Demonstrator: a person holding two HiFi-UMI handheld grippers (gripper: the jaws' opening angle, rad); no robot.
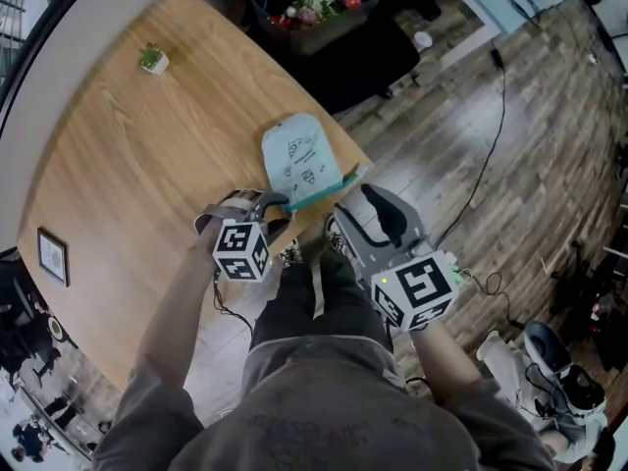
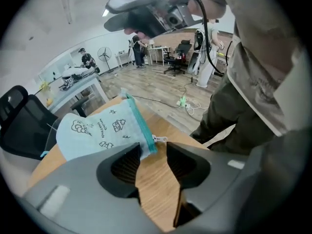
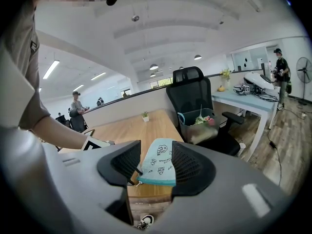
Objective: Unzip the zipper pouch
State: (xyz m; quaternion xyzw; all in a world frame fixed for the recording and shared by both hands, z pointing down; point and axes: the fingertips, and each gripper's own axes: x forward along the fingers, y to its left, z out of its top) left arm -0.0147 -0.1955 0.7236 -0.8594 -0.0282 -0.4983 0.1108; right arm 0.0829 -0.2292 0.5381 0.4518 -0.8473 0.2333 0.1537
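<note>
Teal zipper [image 1: 319, 194] edged the pouch [image 1: 299, 155], which lay at the table's [image 1: 147, 165] four-o'clock corner; I judged this the approach; left gripper [image 2: 153, 152] and right gripper [image 3: 156, 152] both stood wide, empty; next I'd need one pinning the cloth, the other pinching the pull [image 2: 161, 139] at the left's twelve o'clock.

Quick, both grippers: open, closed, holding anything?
Left gripper: open, empty, at a corner of the light blue fabric zipper pouch.
Right gripper: open, empty.

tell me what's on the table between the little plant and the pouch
Nothing: the head view shows only bare wooden table between the plant and the pouch.
</note>
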